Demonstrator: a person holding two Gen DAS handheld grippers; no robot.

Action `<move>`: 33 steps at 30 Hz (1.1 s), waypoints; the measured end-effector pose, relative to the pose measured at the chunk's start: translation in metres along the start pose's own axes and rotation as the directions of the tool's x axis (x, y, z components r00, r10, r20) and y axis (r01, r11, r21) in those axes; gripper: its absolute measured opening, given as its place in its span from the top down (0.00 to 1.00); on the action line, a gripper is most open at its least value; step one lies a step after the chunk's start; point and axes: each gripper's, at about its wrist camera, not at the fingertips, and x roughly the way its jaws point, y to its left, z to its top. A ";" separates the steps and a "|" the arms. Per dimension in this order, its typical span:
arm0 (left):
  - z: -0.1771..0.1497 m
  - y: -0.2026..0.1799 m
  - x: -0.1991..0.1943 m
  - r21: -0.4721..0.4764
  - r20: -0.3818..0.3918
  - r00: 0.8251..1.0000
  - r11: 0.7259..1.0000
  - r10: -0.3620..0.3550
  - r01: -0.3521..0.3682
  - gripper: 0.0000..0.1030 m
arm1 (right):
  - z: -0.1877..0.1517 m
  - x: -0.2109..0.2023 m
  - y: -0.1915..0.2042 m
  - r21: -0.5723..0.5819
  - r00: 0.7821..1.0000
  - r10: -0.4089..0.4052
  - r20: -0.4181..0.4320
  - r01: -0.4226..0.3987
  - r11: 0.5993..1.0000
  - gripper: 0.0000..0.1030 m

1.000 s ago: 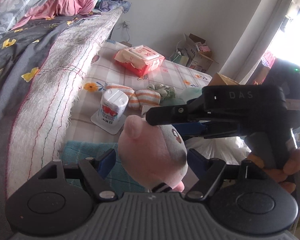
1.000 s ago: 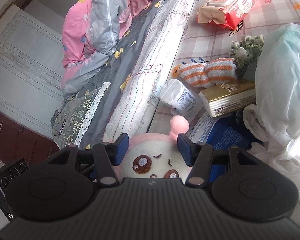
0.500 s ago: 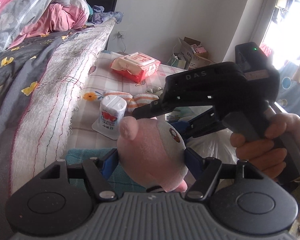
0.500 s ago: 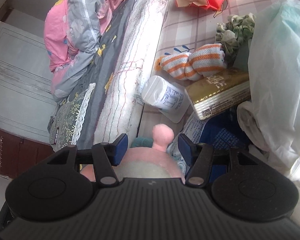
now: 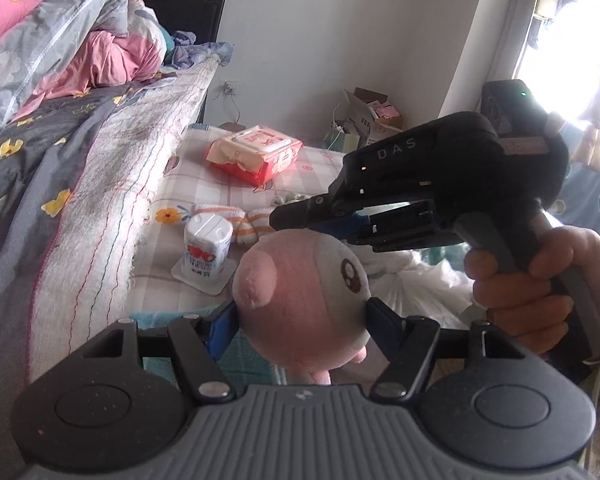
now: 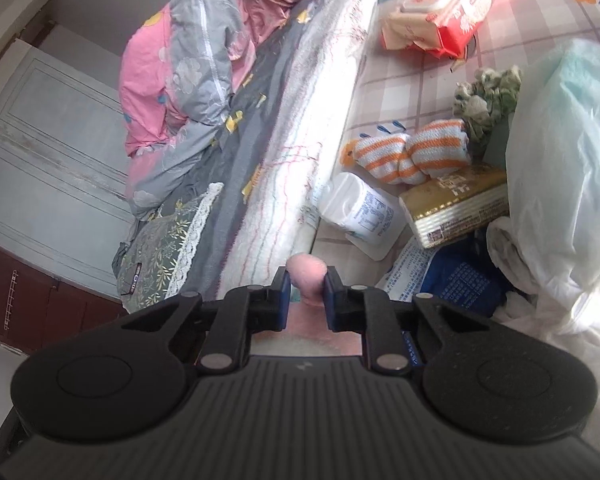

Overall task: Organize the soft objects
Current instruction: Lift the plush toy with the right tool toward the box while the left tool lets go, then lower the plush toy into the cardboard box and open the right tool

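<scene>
A pink plush toy (image 5: 300,276) with a white face sits between the pads of my left gripper (image 5: 300,314). The left jaws are closing and both blue pads press the sides of its head. My right gripper (image 5: 284,218) reaches in from the right just above the toy, held by a hand (image 5: 540,280). In the right wrist view, my right gripper (image 6: 306,286) has jaws closing on the toy's pink ear (image 6: 306,270), and the pads pinch it. Orange-striped socks (image 6: 412,156) and a green fabric bundle (image 6: 488,92) lie on the checked mat.
A bed with a grey quilt (image 5: 80,200) runs along the left. On the mat are a white bottle (image 5: 208,248), a red wipes pack (image 5: 256,152), a gold tissue pack (image 6: 456,204) and a white plastic bag (image 6: 560,160). A teal cloth (image 5: 156,316) lies below the toy.
My right jaws went from wide around the toy's head to narrow on its ear. The left pads closed in on the head, and the toy rose slightly and turned.
</scene>
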 end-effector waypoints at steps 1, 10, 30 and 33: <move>0.005 -0.006 -0.004 0.014 0.017 1.000 1.000 -0.010 0.009 0.33 | 0.001 -0.009 0.005 -0.014 1.000 0.008 0.018 -0.007 1.000 0.85; 0.060 -0.089 0.008 0.126 0.119 0.965 0.967 -0.235 0.220 0.37 | 0.027 -0.153 0.025 -0.142 0.948 0.043 0.314 0.003 0.990 0.85; 0.060 -0.119 0.074 0.089 0.011 0.965 0.961 -0.262 0.260 0.30 | -0.011 -0.322 -0.126 0.110 0.836 -0.298 0.460 0.279 0.954 0.86; 0.058 -0.109 0.070 0.070 0.012 0.971 0.969 -0.240 0.239 0.30 | -0.018 -0.310 -0.150 0.166 0.861 -0.322 0.394 0.278 0.946 0.86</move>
